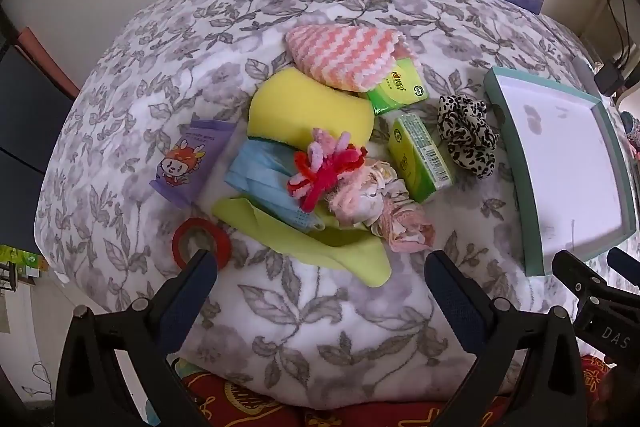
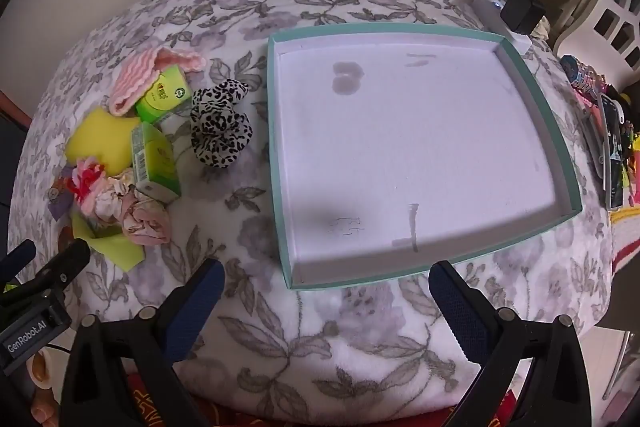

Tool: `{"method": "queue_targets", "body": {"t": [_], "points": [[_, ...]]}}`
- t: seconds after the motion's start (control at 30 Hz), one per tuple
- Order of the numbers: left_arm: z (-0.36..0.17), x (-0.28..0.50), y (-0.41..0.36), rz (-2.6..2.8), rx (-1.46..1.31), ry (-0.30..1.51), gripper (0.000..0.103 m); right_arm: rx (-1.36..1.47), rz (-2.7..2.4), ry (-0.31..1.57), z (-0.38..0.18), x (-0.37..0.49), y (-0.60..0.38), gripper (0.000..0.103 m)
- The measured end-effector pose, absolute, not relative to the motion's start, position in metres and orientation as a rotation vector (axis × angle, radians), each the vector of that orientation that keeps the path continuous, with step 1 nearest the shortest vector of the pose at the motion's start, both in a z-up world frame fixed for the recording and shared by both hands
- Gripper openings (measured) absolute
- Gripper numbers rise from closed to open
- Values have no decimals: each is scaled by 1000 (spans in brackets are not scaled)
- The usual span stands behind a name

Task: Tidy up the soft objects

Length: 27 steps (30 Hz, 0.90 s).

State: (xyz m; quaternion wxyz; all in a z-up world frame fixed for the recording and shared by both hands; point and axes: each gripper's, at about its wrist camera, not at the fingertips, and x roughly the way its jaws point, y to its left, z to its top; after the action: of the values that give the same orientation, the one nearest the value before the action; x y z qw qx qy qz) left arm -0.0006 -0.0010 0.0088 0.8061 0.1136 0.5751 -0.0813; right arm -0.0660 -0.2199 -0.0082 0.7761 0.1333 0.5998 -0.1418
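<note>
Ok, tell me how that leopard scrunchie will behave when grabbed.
The scrunchie is bunched, ruffled fabric, so it will probably squash and flop rather than hold shape. It looks light, and unlikely to roll or slip. It lies apart from the pile, beside the tray, so it should lift alone.

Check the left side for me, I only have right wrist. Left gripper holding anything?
Observer: No. The left gripper is open, with nothing between its fingers, above the blanket.
Operator: Anything hidden from me behind the yellow sponge?
Observer: Blue face masks lie under the red and pink pipe-cleaner flower, partly over the green cloth.
Operator: Anything that isn't soft?
Observer: A red tape roll lies flat on the blanket, right by one fingertip of the left gripper.
</note>
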Motion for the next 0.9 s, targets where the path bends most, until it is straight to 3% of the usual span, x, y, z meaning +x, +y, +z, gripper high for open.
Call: {"method": "queue_targets", "body": {"t": [0.9], "points": [[10,-2,-1,-179,248,1221,103,287,-303,1309,-10,-65,-219,103]]}}
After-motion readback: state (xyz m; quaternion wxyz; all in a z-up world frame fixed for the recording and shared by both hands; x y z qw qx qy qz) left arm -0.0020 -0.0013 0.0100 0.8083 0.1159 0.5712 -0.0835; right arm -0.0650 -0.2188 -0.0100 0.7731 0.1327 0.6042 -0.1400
